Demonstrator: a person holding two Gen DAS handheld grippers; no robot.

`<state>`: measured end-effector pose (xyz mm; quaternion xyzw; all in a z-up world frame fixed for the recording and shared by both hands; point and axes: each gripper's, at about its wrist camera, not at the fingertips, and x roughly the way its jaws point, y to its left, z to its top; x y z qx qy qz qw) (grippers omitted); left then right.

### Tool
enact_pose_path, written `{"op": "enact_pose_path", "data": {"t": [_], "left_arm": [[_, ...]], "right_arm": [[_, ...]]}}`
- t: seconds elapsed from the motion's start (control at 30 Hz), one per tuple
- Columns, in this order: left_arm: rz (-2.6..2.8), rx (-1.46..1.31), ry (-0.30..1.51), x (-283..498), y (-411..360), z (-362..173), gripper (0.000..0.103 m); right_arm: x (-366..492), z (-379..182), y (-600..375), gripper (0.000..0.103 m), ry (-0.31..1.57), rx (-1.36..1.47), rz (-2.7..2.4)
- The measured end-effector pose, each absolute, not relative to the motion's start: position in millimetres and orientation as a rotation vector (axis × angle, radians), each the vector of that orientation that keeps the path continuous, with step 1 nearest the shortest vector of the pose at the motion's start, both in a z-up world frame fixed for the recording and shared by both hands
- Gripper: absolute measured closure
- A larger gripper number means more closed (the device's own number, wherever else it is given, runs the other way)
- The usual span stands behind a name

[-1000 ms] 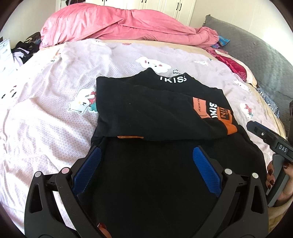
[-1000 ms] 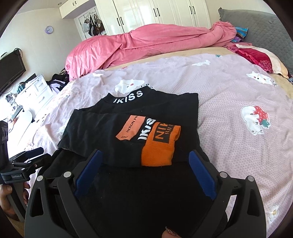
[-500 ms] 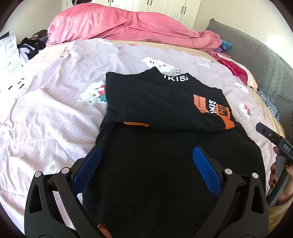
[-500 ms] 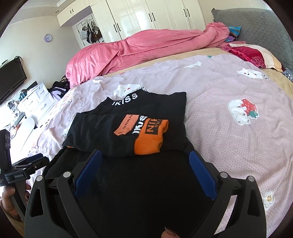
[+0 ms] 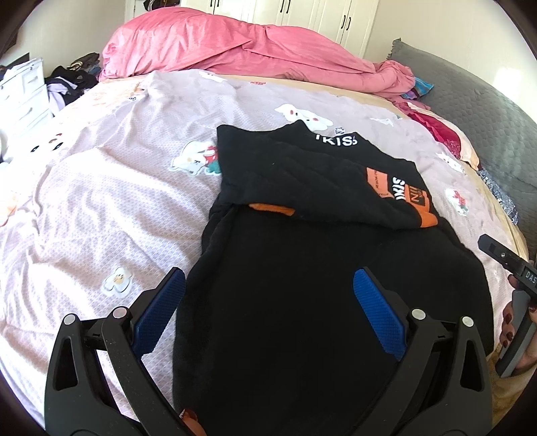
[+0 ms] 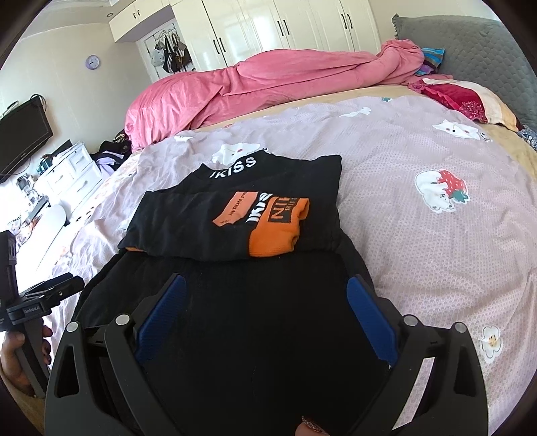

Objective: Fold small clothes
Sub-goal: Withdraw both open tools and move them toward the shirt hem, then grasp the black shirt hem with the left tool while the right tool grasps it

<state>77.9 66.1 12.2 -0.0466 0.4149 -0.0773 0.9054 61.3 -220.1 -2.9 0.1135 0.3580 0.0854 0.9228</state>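
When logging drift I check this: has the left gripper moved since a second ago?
Yes. The left gripper drew back and leftward: the bear print sits farther right in its view.

soft matt black knit top [image 6: 241, 322] with ribbed orange cuff [image 6: 275, 234], thin crinkly printed cotton sheet [image 5: 100, 214], rumpled pink duvet [image 6: 255, 80], quilted grey headboard [image 6: 483, 43], glossy white wardrobe doors [image 6: 288, 26], textured blue rubbery pads [image 5: 379, 312] on matt black plastic

A black knit sweater [image 5: 302, 302] with orange cuffs and white lettering lies flat on the bed, its lower body spread between and beyond both tongs, sleeves folded across the chest further ahead; the near hem seems hidden.
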Motion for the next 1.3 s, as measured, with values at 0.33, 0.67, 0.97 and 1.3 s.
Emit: {"op": "enact_pose_path", "data": {"t": [0.33,0.67,0.97,1.3], "left_arm": [[-0.135,-0.093,0.884,68,80,-1,0.009],[-0.093,-0.104,0.921,52,101,-13,0.009],[-0.094,-0.112,0.950,33,112,-22,0.009],[-0.129,-0.145,0.961,11,119,-25,0.009]], "right_arm": [[44,-17,-214,0.007,0.777,0.183,0.152],[17,-35,-227,0.007,0.833,0.225,0.159],[-4,-35,-233,0.007,0.849,0.219,0.158],[-25,-40,-251,0.007,0.894,0.218,0.115]]}}
